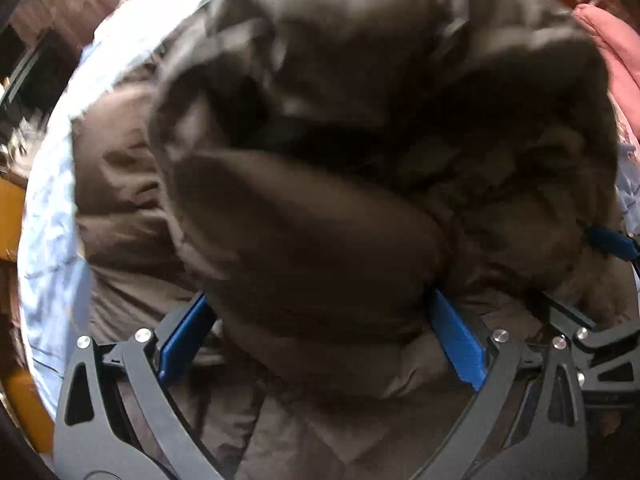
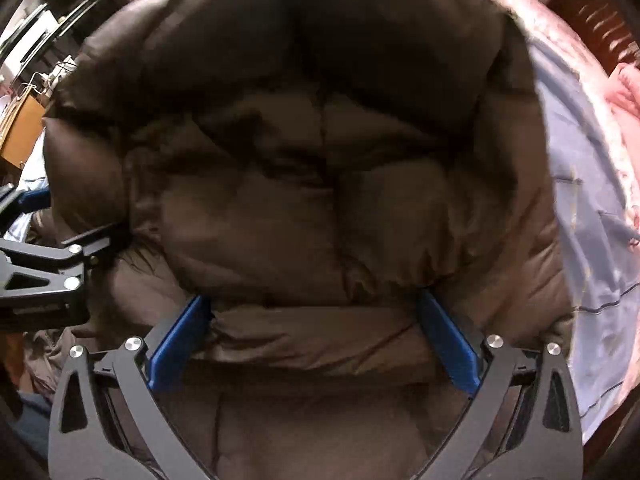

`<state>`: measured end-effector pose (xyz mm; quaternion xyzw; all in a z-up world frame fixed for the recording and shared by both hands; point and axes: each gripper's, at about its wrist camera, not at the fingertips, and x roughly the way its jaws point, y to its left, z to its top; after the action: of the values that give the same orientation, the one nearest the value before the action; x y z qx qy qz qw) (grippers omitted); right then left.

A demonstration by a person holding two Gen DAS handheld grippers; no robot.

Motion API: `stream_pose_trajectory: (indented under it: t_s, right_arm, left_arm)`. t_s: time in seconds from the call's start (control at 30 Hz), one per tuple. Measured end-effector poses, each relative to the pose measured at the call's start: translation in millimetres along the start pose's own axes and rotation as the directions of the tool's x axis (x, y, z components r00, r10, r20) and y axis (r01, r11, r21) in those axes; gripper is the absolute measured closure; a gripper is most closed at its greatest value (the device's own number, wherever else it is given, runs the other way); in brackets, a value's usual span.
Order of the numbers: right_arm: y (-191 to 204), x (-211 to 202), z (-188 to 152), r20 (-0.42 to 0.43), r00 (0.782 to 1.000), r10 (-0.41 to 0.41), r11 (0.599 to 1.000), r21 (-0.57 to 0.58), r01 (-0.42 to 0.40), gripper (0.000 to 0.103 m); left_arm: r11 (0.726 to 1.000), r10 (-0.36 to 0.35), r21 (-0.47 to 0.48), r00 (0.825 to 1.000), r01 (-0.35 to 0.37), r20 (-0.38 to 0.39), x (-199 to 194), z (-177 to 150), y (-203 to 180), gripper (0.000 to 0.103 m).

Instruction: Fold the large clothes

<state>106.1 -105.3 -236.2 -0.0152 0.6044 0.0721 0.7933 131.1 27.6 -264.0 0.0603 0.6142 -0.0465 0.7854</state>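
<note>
jacket: puffy dark-brown quilted down jacket (image 2: 320,184), matte fabric in fat stitched pillows, heaped on the pale blue sheet (image 2: 592,240)

left gripper (image 1: 320,344): blue pads spread wide, puffy fold bulging between them

right gripper (image 2: 316,340): same deal, jaws apart around a quilted roll

background: pink crinkly blanket (image 1: 616,48)

right hand-held gripper (image 2: 314,340) spread wide around a puffy fold of brown jacket (image 2: 312,184) on a blue sheet (image 2: 580,216).
</note>
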Motion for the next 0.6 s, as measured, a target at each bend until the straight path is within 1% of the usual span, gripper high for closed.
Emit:
stream_pose_trajectory:
  t_s: [0.07, 0.17, 0.23, 0.27, 0.3, 0.33, 0.37, 0.43, 0.47, 0.5, 0.53, 0.57, 0.6]
  right_arm:
    - [9, 9, 2, 0.001, 0.999, -0.041, 0.999, -0.034, 0.041, 0.001]
    - [20, 23, 3, 0.000, 0.995, -0.095, 0.992, -0.077, 0.095, 0.001]
    - [23, 22, 5, -0.008, 0.995, -0.097, 0.992, -0.080, 0.096, 0.001]
    - [22, 15, 8, -0.011, 0.996, -0.083, 0.995, -0.058, 0.082, 0.001]
    - [19, 8, 12, -0.006, 0.998, -0.070, 0.997, -0.040, 0.070, 0.001]
    - [17, -8, 15, 0.022, 0.998, -0.053, 0.998, -0.016, 0.054, 0.001]
    - [15, -20, 18, 0.053, 0.998, -0.040, 0.999, -0.003, 0.040, 0.001]
    - [16, -53, 27, 0.138, 0.990, -0.020, 1.000, 0.012, 0.018, 0.001]
    - [16, -75, 32, 0.213, 0.977, -0.011, 1.000, 0.020, 0.006, 0.001]
    - [16, -94, 38, 0.289, 0.957, -0.022, 1.000, 0.024, 0.015, 0.001]
    - [16, -109, 47, 0.359, 0.932, -0.051, 0.999, 0.028, 0.044, 0.001]
    - [14, -114, 57, 0.387, 0.920, -0.068, 0.998, 0.029, 0.061, 0.001]
    - [11, -117, 69, 0.398, 0.915, -0.071, 0.997, 0.034, 0.063, 0.001]
  left_arm:
    - [1.000, 0.004, -0.015, 1.000, -0.004, -0.018, 12, 1, 3, 0.002]
    - [1.000, 0.027, 0.010, 1.000, -0.027, -0.016, 18, 0, 2, 0.002]
    - [1.000, 0.017, -0.004, 1.000, -0.017, -0.012, 7, 1, 7, 0.002]
    - [1.000, 0.017, -0.010, 1.000, -0.016, 0.010, -4, 1, 9, 0.002]
    - [1.000, 0.025, -0.020, 0.997, -0.024, 0.076, -26, 2, 14, 0.002]
    - [0.999, 0.026, -0.035, 0.991, -0.022, 0.133, -43, 3, 17, 0.002]
    - [0.998, 0.025, -0.063, 0.976, -0.012, 0.216, -67, 2, 22, 0.002]
    - [0.994, 0.020, -0.105, 0.941, 0.016, 0.338, -100, 2, 31, 0.002]
    - [0.990, 0.024, -0.139, 0.909, 0.037, 0.416, -120, 3, 38, 0.002]
    - [0.986, 0.030, -0.161, 0.886, 0.050, 0.462, -130, 8, 43, 0.002]
    - [0.983, 0.035, -0.173, 0.870, 0.058, 0.491, -134, 21, 42, 0.002]
    - [0.982, 0.030, -0.174, 0.864, 0.067, 0.503, -136, 36, 45, 0.002]
    - [0.981, 0.013, -0.174, 0.862, 0.088, 0.507, -137, 49, 42, 0.002]
